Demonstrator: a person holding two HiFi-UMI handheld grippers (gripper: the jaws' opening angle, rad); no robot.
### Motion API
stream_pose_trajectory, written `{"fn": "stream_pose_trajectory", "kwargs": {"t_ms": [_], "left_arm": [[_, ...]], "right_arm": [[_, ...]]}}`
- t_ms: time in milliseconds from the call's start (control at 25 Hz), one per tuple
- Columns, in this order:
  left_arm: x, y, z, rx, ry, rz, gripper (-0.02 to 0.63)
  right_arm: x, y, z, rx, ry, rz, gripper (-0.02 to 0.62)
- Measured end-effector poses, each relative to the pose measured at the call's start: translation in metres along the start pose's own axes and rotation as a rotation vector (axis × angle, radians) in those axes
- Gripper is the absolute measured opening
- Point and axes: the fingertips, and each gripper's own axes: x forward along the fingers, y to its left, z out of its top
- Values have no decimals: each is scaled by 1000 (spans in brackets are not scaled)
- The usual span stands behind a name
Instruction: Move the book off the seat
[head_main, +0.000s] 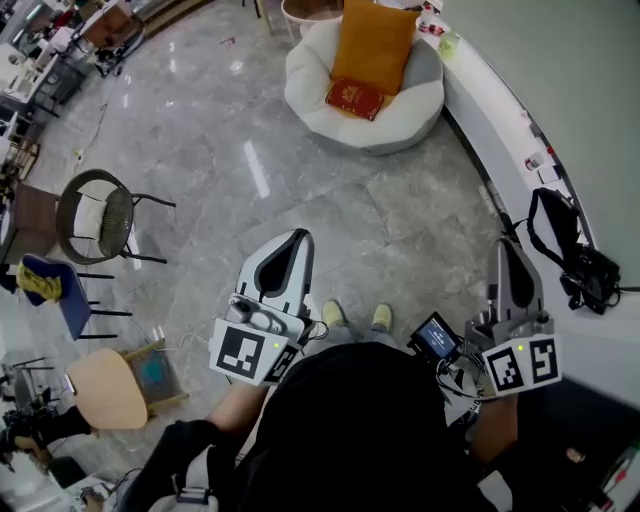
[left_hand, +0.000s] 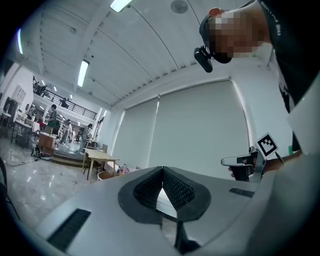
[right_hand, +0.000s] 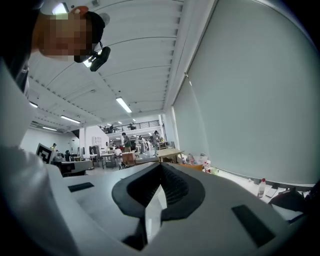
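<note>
A red book (head_main: 354, 97) lies on the white beanbag seat (head_main: 400, 115) at the far end of the floor, in front of an orange cushion (head_main: 372, 42). I stand well back from it. My left gripper (head_main: 296, 238) is held low at the left, jaws shut with nothing between them. My right gripper (head_main: 508, 246) is held at the right, also shut and empty. Both gripper views look upward at the ceiling and wall; in them the left gripper (left_hand: 162, 170) and the right gripper (right_hand: 160, 165) show their tips closed together.
A curved white counter (head_main: 500, 110) runs along the right wall, with a black bag (head_main: 570, 255) on it. A wire chair (head_main: 100, 215), a blue chair (head_main: 60, 290) and a wooden stool (head_main: 105, 388) stand at the left. Grey tiled floor (head_main: 300, 190) stretches between me and the seat.
</note>
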Motion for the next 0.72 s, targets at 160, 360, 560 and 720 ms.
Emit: {"fn": "stream_pose_trajectory", "kwargs": {"t_ms": [160, 360, 560, 720], "left_arm": [[-10, 16, 6, 1, -10, -4, 12], [-26, 40, 11, 19, -27, 8, 12], [-41, 69, 9, 5, -36, 15, 12], [-49, 88, 11, -26, -53, 21, 12]], "right_arm": [[16, 29, -4, -3, -2, 41, 14], [33, 75, -16, 50, 23, 158, 14], [48, 114, -24, 103, 25, 235, 14], [57, 139, -26, 125, 11, 270, 13]]}}
